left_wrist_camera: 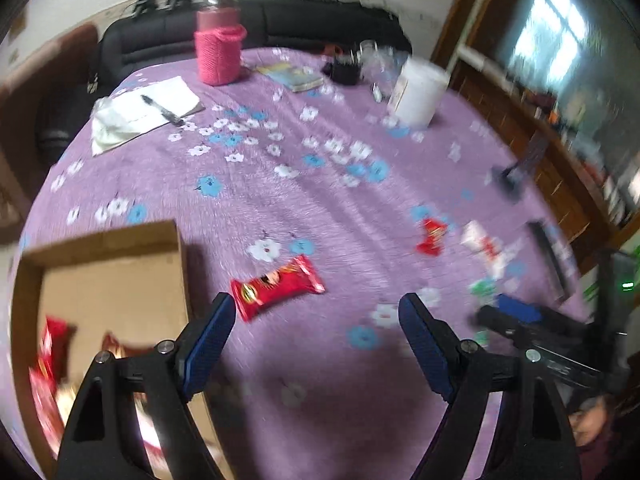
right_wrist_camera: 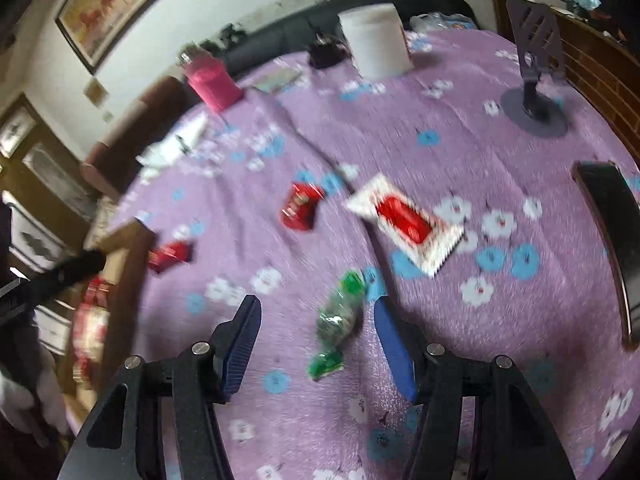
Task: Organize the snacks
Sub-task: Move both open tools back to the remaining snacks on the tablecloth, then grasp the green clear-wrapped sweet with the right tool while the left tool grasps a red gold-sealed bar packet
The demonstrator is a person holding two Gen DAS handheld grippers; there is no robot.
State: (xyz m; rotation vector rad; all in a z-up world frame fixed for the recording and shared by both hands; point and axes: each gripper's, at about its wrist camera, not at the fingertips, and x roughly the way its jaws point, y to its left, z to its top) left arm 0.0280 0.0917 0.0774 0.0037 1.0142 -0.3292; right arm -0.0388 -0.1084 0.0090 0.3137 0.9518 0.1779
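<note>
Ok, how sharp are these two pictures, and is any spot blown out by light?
Left wrist view: motion smear grows toward the right, so the white and red packet is streaky, and the window glares white. Right wrist view: blurred all over, the green candy smeared; both views bow at the edges.

Your left tongs (left_wrist_camera: 316, 316) point steeply down with the blue pads (left_wrist_camera: 208, 344) spread wide — nothing sits between them. Your right tongs (right_wrist_camera: 316, 320) tilt down the same way, jaws parted and empty of any grip. From the right wrist view, your left tongs reach in at the left edge — a white-gloved hand (right_wrist_camera: 24, 400) beneath.
</note>
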